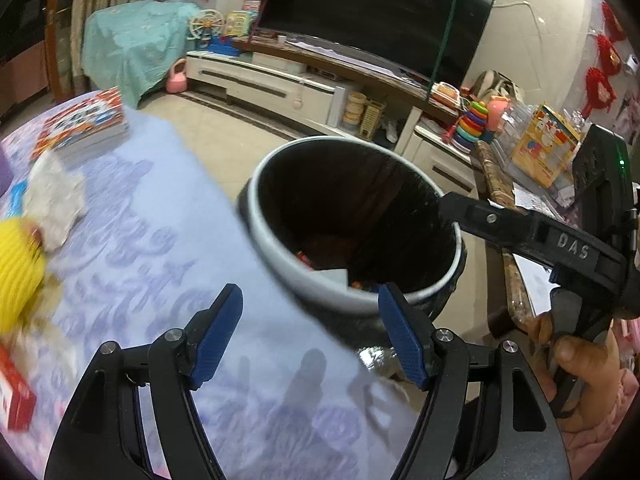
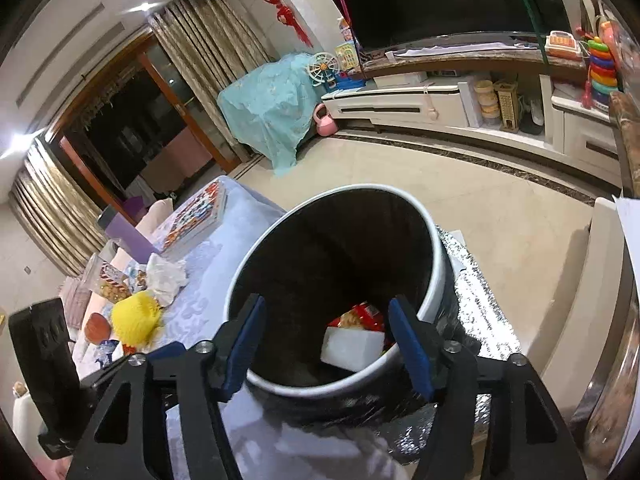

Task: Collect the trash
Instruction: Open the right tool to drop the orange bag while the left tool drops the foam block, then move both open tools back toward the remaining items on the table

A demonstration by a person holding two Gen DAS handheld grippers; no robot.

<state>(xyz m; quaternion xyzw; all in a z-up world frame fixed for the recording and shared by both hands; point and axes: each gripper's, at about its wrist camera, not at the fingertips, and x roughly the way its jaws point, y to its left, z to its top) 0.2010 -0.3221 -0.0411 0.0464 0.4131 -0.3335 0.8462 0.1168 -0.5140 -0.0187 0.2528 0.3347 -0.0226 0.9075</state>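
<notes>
Both hand-held grippers are wide open and empty: the right hand-held gripper (image 2: 326,344) hangs above the trash bin (image 2: 436,280), where a white block (image 2: 352,346) and a red snack bag (image 2: 362,316) already lie, and the left hand-held gripper (image 1: 310,336) is over the counter (image 1: 160,240) just beside the bin. Further along the counter lies a crumpled white tissue (image 1: 56,200), probably the next trash. It looks light and soft, so a pinch on its bulging middle should do.
</notes>
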